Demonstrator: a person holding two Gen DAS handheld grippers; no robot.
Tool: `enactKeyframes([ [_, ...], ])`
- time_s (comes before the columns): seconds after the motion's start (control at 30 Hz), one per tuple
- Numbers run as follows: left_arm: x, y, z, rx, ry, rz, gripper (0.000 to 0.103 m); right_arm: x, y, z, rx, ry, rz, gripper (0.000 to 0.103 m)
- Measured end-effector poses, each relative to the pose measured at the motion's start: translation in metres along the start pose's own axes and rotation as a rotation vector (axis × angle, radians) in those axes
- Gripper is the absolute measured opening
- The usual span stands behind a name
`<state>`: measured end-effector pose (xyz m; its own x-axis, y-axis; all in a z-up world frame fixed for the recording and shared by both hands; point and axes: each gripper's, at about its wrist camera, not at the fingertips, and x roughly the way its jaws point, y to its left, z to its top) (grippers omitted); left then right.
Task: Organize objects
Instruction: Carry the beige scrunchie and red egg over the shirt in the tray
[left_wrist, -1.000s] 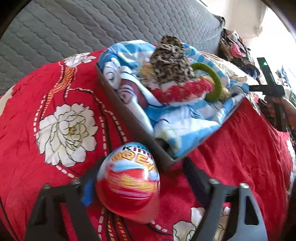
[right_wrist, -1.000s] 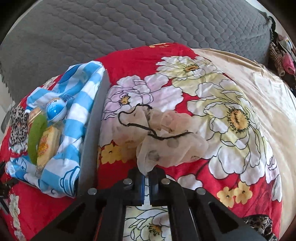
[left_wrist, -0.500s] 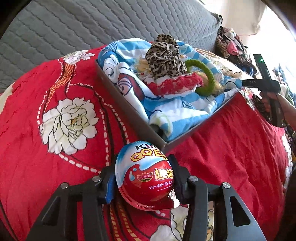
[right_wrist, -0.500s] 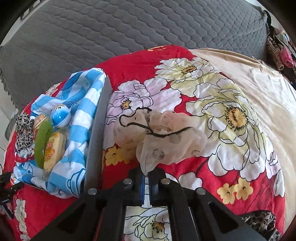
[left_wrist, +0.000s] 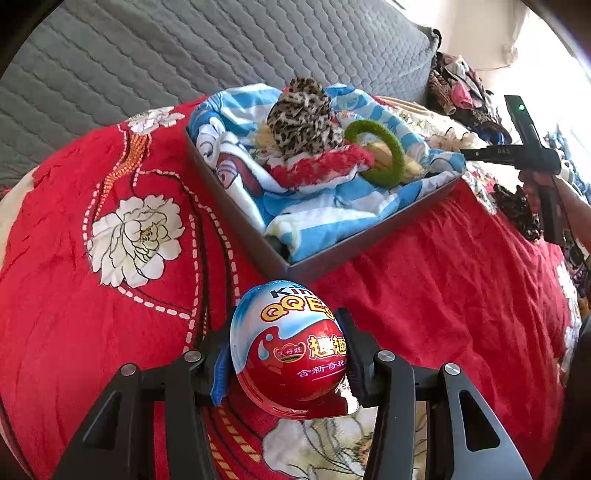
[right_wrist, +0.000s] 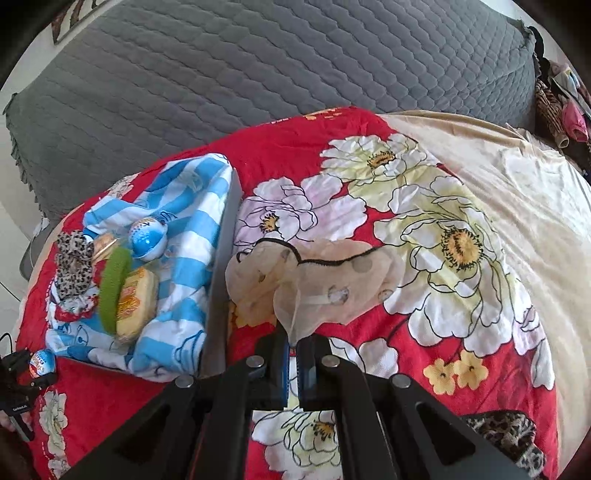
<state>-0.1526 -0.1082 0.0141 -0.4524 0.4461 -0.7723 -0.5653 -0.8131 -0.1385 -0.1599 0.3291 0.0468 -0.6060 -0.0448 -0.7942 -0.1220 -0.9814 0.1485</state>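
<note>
My left gripper (left_wrist: 288, 365) is shut on a red and blue toy egg (left_wrist: 290, 350), held just above the red floral blanket near the front corner of a dark tray (left_wrist: 354, 245). The tray is lined with a blue striped cloth (left_wrist: 314, 214) and holds a leopard scrunchie (left_wrist: 301, 118), a green ring (left_wrist: 376, 155) and a red scrunchie (left_wrist: 321, 166). My right gripper (right_wrist: 293, 365) is shut on a sheer beige polka-dot scrunchie (right_wrist: 321, 280), right of the tray wall (right_wrist: 221, 280). The egg also shows in the right wrist view (right_wrist: 41, 363).
In the tray, the right wrist view shows a blue ball (right_wrist: 147, 236) and a yellow packet (right_wrist: 136, 302). A grey quilted cushion (right_wrist: 295, 74) lies behind. A leopard cloth (right_wrist: 506, 435) lies at the near right. Clothes (left_wrist: 461, 92) are piled at the back right.
My left gripper closed on the toy egg and lifted it off the blanket. My right gripper stayed shut on the beige scrunchie and raised it slightly.
</note>
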Motion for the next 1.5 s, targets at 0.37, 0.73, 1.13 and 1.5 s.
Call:
enactKeyframes([
  [0.37, -0.028, -0.025, 0.005, 0.003, -0.056, 0.009, 0.051, -0.039, 0.009, -0.016, -0.008, -0.023, 0.018, 0.003],
  [0.73, -0.048, -0.052, 0.017, -0.012, -0.098, 0.026, 0.051, -0.076, 0.049, -0.038, -0.084, -0.037, 0.083, 0.003],
  [1.13, -0.044, -0.09, 0.037, -0.006, -0.106, 0.032, 0.051, -0.089, 0.098, -0.047, -0.162, -0.041, 0.147, 0.003],
  [1.5, -0.037, -0.101, 0.065, -0.044, -0.14, 0.09, 0.051, -0.084, 0.123, -0.038, -0.19, -0.044, 0.181, 0.003],
])
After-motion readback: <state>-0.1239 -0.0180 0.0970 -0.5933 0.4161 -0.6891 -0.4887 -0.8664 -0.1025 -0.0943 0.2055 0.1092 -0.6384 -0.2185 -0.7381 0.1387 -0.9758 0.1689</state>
